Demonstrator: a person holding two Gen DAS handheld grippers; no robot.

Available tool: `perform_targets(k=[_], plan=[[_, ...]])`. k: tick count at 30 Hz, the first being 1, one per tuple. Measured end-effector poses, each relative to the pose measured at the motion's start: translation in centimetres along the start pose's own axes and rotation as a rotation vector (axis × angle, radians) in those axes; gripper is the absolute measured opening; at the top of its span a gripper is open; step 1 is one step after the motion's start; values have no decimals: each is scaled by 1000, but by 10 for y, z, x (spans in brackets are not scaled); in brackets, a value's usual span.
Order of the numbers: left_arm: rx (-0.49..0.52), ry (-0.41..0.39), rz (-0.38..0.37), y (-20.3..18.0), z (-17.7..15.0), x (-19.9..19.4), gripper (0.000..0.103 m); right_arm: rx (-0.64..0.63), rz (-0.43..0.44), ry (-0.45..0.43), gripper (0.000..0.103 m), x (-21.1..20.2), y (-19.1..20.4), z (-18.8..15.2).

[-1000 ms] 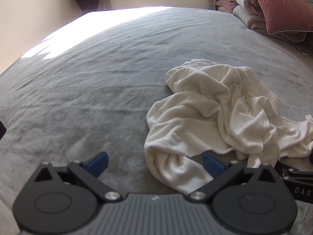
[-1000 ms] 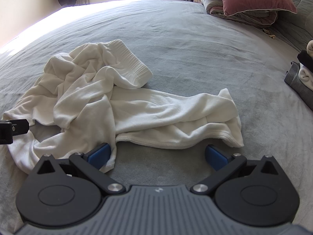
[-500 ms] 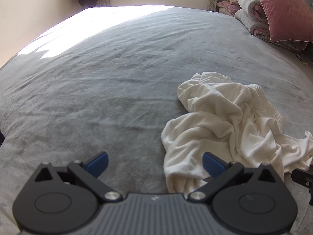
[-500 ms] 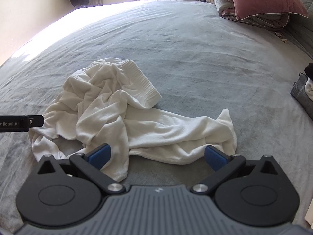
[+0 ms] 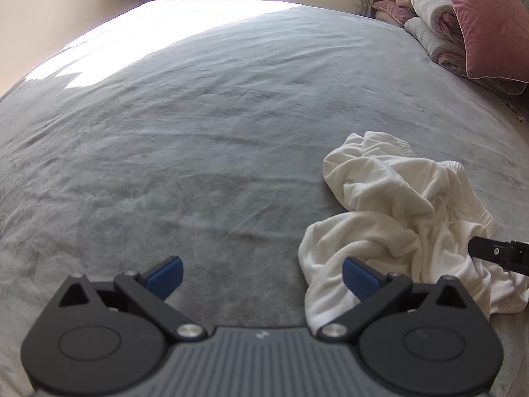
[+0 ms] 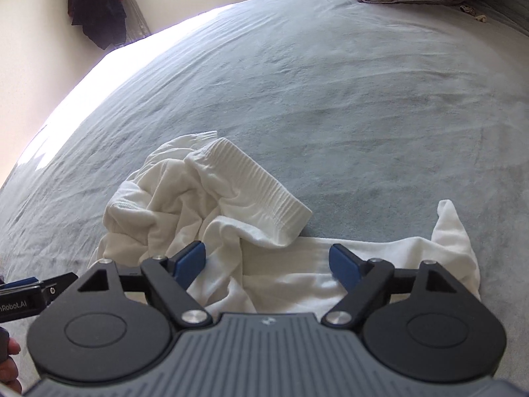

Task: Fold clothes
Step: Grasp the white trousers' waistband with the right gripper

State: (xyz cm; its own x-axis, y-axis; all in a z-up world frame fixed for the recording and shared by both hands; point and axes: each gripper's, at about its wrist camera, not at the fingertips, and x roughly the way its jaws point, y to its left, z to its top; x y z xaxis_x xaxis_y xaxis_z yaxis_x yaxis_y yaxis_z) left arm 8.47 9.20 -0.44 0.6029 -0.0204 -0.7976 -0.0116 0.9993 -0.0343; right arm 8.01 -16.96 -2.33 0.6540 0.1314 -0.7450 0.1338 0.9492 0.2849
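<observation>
While hovering over the grey bed point(image 5: 198, 139), left gripper point(image 5: 261, 276) spread wide, nothing between the pads. Right gripper point(image 6: 267, 263) closing above the garment point(image 6: 231, 218), pads not yet pressing cloth. Crumpled white garment at four o'clock of the left gripper. Pillows point(image 5: 463, 23) at one o'clock.

Wide bare stretch of grey bed point(image 5: 205, 139) ahead and to the left in the left wrist view, open for passing. On the right, blocked by a crumpled white garment point(image 5: 390, 218), with the right tool point(image 5: 496, 251) reaching in just beside it. Far right corner crowded with a pink pillow point(image 5: 476, 16) on folded bedding point(image 5: 429, 29). Dark clothes point(image 6: 99, 3) hanging at the far wall.
</observation>
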Motion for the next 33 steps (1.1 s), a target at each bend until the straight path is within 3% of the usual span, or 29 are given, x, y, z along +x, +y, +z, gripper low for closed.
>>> perform_targets(k=[2, 5, 8, 12, 19, 27, 33], plan=[[-6, 2, -3, 3, 1, 1, 103, 24, -3, -25, 83, 3, 1, 2], [-14, 9, -20, 6, 2, 0, 103, 40, 12, -54, 70, 7, 5, 3], [-28, 16, -41, 11, 2, 0, 102, 31, 36, -65, 52, 9, 13, 4], [9, -1, -90, 14, 1, -5, 98, -1, 84, -75, 19, 4, 26, 4], [33, -7, -169, 24, 3, -16, 98, -115, 168, -103, 15, -13, 64, -4], [-75, -28, -256, 56, 11, -28, 92, -246, 278, -81, 14, -26, 115, -27], [-168, -3, -377, 78, 10, -27, 86, -311, 362, -21, 14, -25, 147, -42]])
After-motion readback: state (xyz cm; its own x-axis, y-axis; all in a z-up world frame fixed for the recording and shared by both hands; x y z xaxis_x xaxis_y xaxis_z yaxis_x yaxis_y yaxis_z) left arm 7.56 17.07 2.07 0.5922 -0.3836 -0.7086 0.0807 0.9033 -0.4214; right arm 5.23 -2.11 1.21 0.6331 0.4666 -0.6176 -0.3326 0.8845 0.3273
